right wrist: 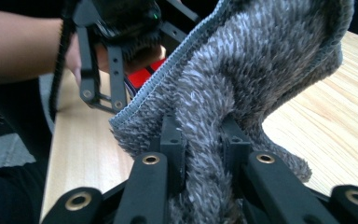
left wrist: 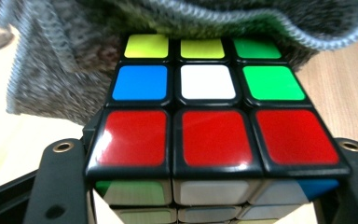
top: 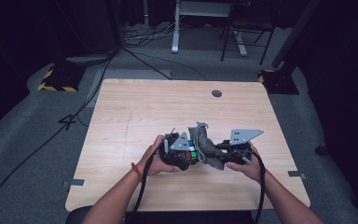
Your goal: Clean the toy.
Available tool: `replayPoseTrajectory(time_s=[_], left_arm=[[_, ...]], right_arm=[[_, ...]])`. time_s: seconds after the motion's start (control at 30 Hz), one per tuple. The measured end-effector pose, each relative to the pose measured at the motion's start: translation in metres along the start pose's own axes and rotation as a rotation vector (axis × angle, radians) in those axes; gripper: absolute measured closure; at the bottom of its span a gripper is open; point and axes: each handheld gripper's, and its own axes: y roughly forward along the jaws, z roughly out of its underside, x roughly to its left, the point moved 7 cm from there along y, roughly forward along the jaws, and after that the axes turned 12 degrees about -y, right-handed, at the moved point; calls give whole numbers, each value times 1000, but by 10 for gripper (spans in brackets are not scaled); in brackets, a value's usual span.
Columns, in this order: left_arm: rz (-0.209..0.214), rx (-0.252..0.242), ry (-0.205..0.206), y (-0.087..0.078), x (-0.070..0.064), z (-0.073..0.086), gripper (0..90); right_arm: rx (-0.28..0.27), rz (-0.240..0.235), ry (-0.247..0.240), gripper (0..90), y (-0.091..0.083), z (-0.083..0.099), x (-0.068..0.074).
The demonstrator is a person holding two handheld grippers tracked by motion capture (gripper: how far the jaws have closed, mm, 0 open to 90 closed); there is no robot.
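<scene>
grey cloth [right wrist: 242,79] pinched in right gripper [right wrist: 205,140], cube [left wrist: 205,116] clamped in left gripper [left wrist: 205,186]; hard wiping risks twisting cube loose, or snagging cloth.

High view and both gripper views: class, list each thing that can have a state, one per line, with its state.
Puzzle cube: scrambled, clamped between the left claw's jaws, top edge under the cloth.
Grey cloth: bunched, pinched by the right claw, draped against the cube.
Left claw: shut on the cube.
Right claw: shut on the cloth.

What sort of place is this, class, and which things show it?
Probably a lab or recording studio: a lone wooden table on grey carpet, cables trailing across the floor, and hazard-striped stand bases against dark surroundings.
</scene>
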Motion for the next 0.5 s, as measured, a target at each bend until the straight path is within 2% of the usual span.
replayPoseTrajectory(time_s=[0.17,0.33,0.4,0.5], left_arm=[[15,-57,-3,-6,-3,-7,332],[40,-81,-14,-10,-4,-10,332],[34,-54,-20,-9,0,-7,331],[-2,-10,8,-6,1,-3,327]], right_arm=[[64,16,13,767,4,12,-4],[111,7,4,767,12,18,-2],[92,10,9,767,14,17,-1],[76,12,-2,767,13,14,0]])
